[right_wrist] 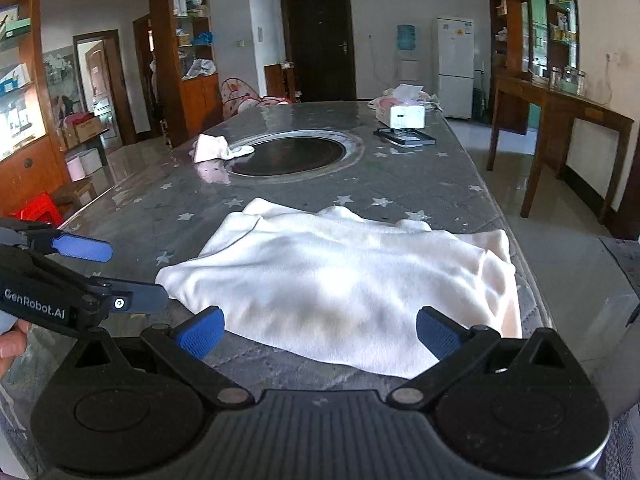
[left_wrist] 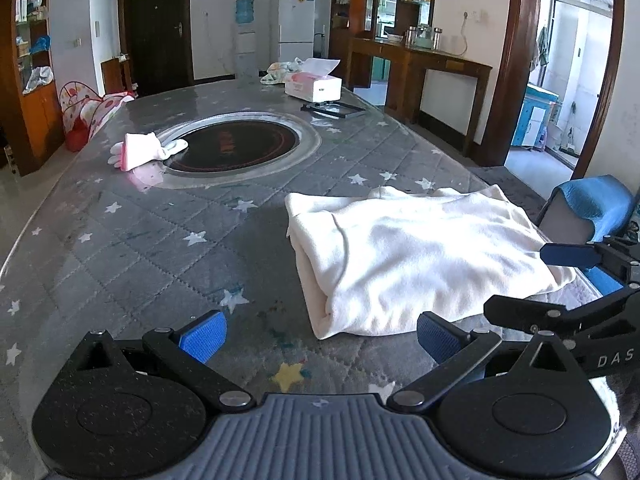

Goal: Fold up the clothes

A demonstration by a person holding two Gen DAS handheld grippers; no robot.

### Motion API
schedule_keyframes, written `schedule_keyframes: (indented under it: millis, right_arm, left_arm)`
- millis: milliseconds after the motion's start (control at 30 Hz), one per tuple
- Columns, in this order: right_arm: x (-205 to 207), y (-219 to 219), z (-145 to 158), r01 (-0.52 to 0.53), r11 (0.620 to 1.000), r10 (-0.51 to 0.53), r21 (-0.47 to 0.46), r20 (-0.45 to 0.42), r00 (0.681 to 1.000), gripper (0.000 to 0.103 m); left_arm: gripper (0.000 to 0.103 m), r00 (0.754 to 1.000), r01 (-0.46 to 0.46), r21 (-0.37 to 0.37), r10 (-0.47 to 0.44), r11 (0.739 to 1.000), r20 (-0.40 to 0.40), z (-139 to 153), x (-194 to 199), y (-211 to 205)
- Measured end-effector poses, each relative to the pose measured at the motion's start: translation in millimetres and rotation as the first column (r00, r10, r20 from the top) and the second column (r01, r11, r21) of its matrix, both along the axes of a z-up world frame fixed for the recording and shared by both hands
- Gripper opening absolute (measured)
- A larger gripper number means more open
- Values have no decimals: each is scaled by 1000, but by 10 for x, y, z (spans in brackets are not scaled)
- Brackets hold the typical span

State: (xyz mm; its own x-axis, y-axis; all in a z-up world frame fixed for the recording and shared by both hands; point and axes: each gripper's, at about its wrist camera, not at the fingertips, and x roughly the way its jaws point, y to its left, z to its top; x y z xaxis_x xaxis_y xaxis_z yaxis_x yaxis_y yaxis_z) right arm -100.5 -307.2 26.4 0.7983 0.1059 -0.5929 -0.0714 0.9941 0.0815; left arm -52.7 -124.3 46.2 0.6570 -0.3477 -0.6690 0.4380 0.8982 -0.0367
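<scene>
Both sets of jaws stand wide apart and hold nothing: the right gripper [right_wrist: 320, 334] hangs right at the near hem of the cream garment [right_wrist: 344, 276], while the left gripper [left_wrist: 320, 334] sits off its left corner. The garment lies partly folded on the near right part of the desk [left_wrist: 160, 240], its long axis running left to right. Farther off lie a pink-and-white cloth [left_wrist: 146, 150] and a tissue box [left_wrist: 314, 84].

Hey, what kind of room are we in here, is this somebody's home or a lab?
Most likely a home's dining and living area. The cream garment lies on a large table with a built-in round cooktop, and a white fridge and a water dispenser stand against the far wall.
</scene>
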Motion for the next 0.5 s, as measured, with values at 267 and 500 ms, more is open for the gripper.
schedule_keyframes:
  millis: [267, 500]
  right_arm:
    - [-96, 1, -21, 24, 1000, -24, 2, -18, 1000, 103]
    - [-179, -2, -72, 37, 999, -36, 16, -37, 999, 103]
  left_arm:
    - [103, 1000, 2, 25, -1, 1000, -13, -10, -80, -33]
    - [103, 999, 7, 46, -5, 999, -43, -55, -170, -55]
